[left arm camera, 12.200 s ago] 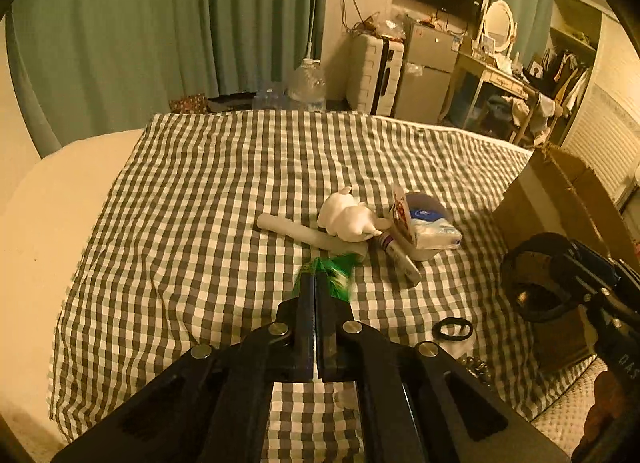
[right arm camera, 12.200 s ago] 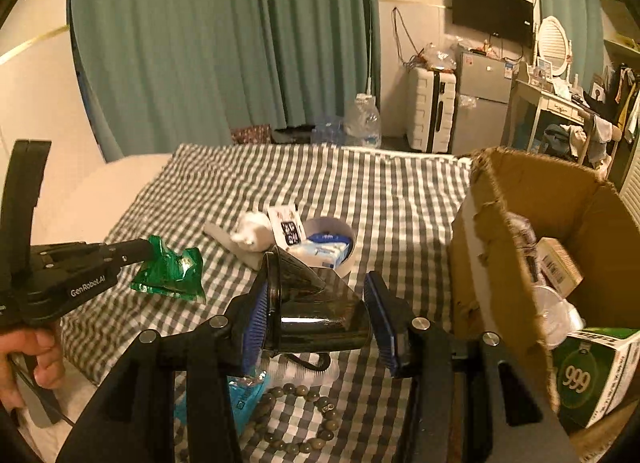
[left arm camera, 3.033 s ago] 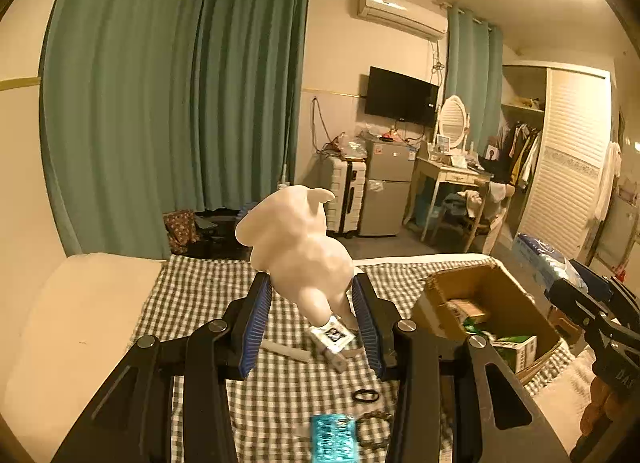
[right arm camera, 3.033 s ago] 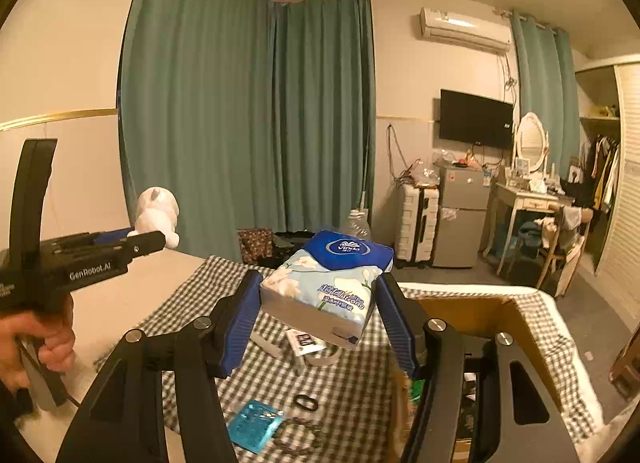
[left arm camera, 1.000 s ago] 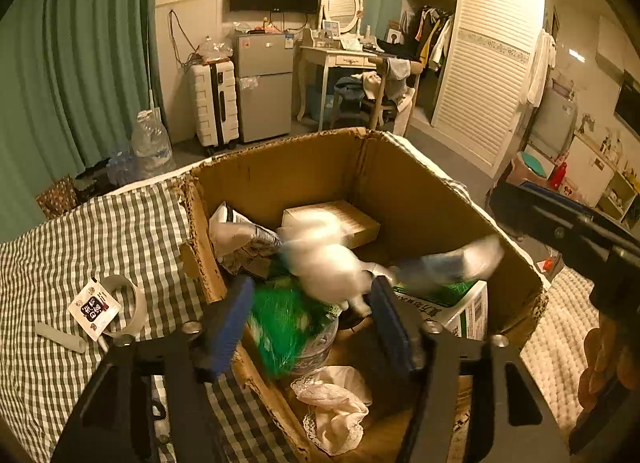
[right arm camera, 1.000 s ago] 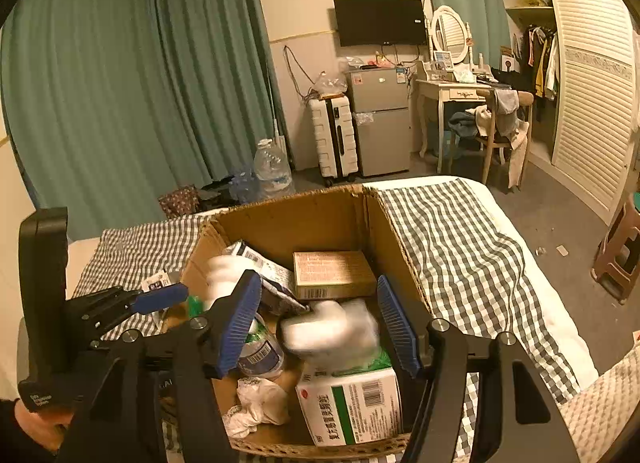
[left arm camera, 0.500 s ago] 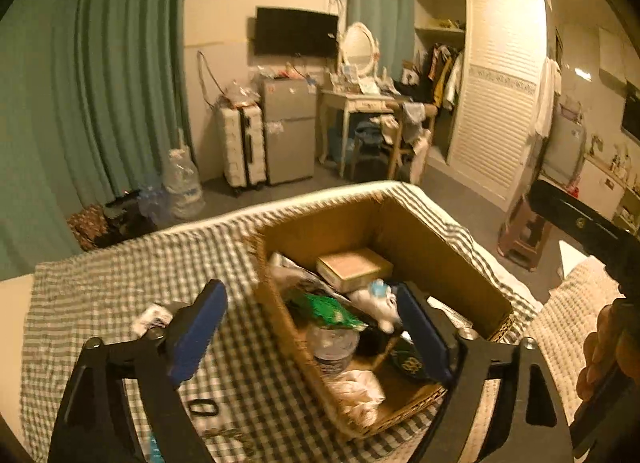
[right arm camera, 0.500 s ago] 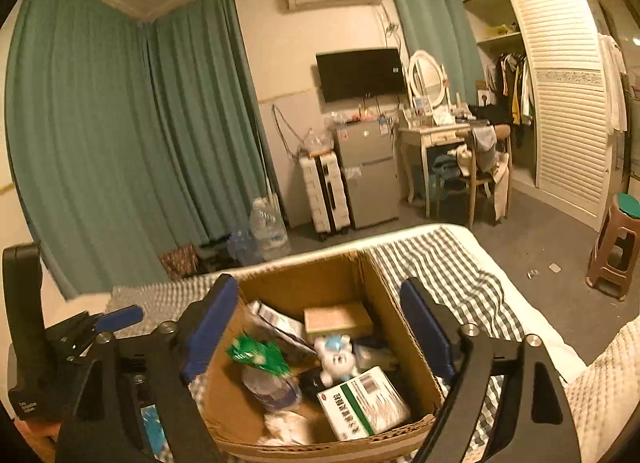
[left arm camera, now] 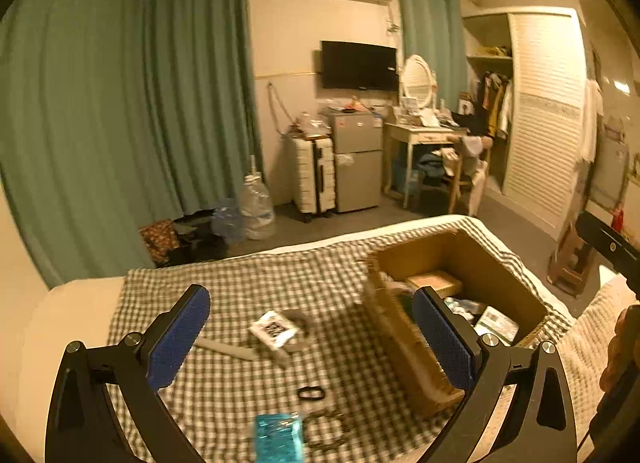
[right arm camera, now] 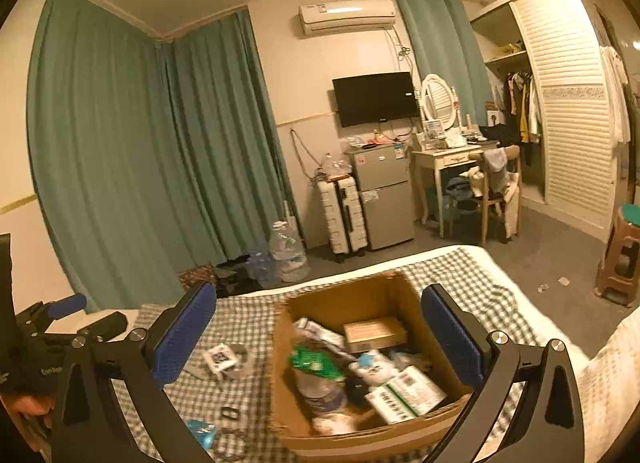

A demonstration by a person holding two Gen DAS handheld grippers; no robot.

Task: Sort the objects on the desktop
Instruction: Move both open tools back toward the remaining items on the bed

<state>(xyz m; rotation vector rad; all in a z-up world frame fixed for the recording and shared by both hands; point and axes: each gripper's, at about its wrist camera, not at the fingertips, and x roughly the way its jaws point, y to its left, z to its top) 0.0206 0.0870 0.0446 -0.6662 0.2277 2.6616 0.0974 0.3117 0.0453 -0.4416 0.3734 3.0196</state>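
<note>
Checked cloth covers the bed, with teal curtains at the far side. Both grippers have just been opening and now stand spread wide with nothing between the pads: left gripper, right gripper. What's already sorted sits in the cardboard box on the right. Left on the cloth: a white card with a code near the middle, a grey stick just left of it, a black ring, a bead bracelet and a teal packet at the near edge. My guess is everything's light. The packet looks flat and crinkly, maybe slippery, so I'd pinch it across an edge. The beads are floppy, so grab a bunch of them.
</note>
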